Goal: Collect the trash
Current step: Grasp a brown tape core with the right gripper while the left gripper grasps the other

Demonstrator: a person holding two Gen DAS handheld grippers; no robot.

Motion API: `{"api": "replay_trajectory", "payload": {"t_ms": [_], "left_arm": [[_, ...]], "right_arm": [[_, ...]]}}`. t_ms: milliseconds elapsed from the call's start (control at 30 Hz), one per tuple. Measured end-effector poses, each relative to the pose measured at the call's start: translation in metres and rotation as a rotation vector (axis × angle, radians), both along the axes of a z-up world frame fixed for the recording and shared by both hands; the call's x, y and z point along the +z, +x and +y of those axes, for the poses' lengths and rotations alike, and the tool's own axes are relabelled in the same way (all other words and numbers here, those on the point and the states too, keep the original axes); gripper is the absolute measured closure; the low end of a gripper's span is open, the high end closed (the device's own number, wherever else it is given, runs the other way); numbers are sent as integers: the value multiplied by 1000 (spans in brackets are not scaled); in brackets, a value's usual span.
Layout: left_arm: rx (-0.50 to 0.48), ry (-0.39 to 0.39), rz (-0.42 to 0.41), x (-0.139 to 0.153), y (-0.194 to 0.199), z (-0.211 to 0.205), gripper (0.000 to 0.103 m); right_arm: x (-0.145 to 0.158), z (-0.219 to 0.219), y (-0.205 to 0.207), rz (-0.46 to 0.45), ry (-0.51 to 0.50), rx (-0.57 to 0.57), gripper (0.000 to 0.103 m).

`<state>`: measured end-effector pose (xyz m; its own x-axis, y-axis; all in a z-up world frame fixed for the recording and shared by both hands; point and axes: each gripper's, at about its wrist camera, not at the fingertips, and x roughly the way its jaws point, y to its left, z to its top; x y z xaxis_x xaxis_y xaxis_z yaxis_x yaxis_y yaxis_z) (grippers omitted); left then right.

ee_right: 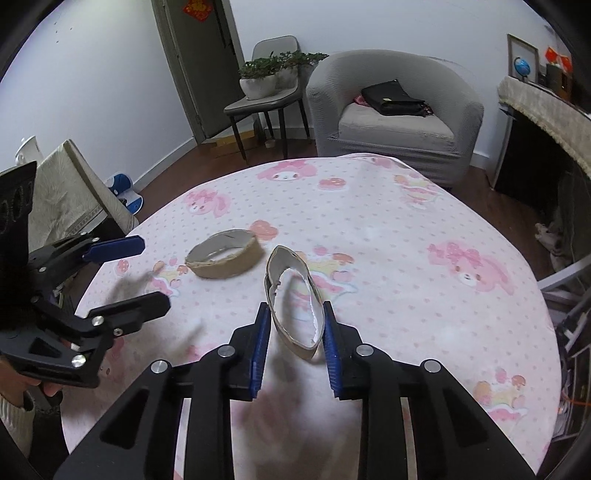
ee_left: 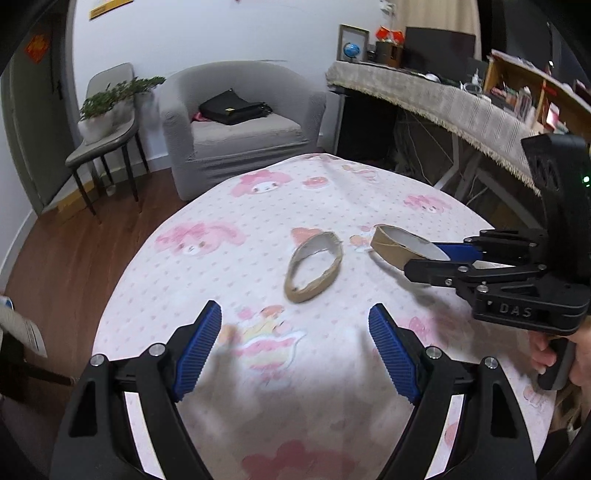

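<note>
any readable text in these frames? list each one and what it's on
"DAS" - raised letters on the black body of the right gripper, seen in the left wrist view.
Red paper decoration on the grey door: a character, too blurred to read.
Yellow sign high on the wall: cut off, unreadable.
Pink cartoon tablecloth: pictures only; faint marks near its right edge unreadable.
Both torn brown cardboard rings: no print.

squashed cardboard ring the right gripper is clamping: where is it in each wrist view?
Left wrist: squashed cardboard ring sits right of centre, between the right gripper fingers.
Right wrist: ring is at lower centre, pinched between both blue pads.
Shared landmark: the second cardboard ring lying free on the table.
</note>
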<state>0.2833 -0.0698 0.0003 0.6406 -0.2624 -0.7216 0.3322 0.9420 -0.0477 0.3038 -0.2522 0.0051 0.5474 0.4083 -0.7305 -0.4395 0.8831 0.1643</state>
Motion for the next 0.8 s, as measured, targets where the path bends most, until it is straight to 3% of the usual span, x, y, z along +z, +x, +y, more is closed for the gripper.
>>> {"api": "replay_trajectory", "payload": {"t_ms": [333,533,800], "left_arm": [[-33,89,27,-12,31,-26,23],[-50,77,61,-18,47,-34,28],[-34,66,90,-23,58,-37,49]], "right_arm": [[-1,-29,-1,15,46,-33,76],[0,-45,-1,17,63,-48,76],[0,-48,-4,23,80,-42,76]]}}
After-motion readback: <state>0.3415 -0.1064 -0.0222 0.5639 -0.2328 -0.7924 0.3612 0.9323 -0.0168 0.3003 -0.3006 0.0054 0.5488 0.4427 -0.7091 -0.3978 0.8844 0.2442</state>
